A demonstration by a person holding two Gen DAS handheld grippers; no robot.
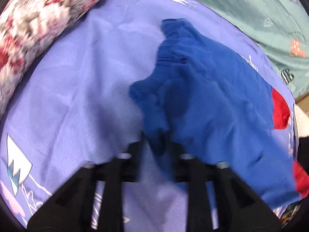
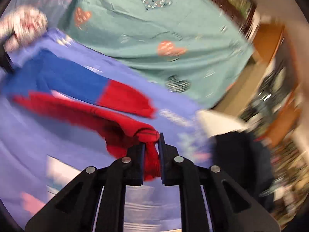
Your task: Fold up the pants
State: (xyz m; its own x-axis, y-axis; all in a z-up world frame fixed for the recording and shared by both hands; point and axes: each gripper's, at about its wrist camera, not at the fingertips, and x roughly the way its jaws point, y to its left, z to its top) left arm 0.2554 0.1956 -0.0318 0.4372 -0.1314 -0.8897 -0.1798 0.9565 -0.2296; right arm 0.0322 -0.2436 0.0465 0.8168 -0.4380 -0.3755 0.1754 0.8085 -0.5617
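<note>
Both tools are gripping the pants [image 1: 208,89]: left tool [image 1: 157,145] pinching blue fabric at lower centre, right tool [image 2: 151,147] clamping a red cuff; next, carrying one leg across onto the other.

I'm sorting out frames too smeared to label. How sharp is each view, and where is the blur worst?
Left wrist view: soft overall, the left tongs and the blue cloth of the pants they grip are smeared, and the patterned pillow streaks. Right wrist view: the right tongs and the red cuff between them look fairly crisp, while the room clutter at right is heavily motion-blurred.
</note>
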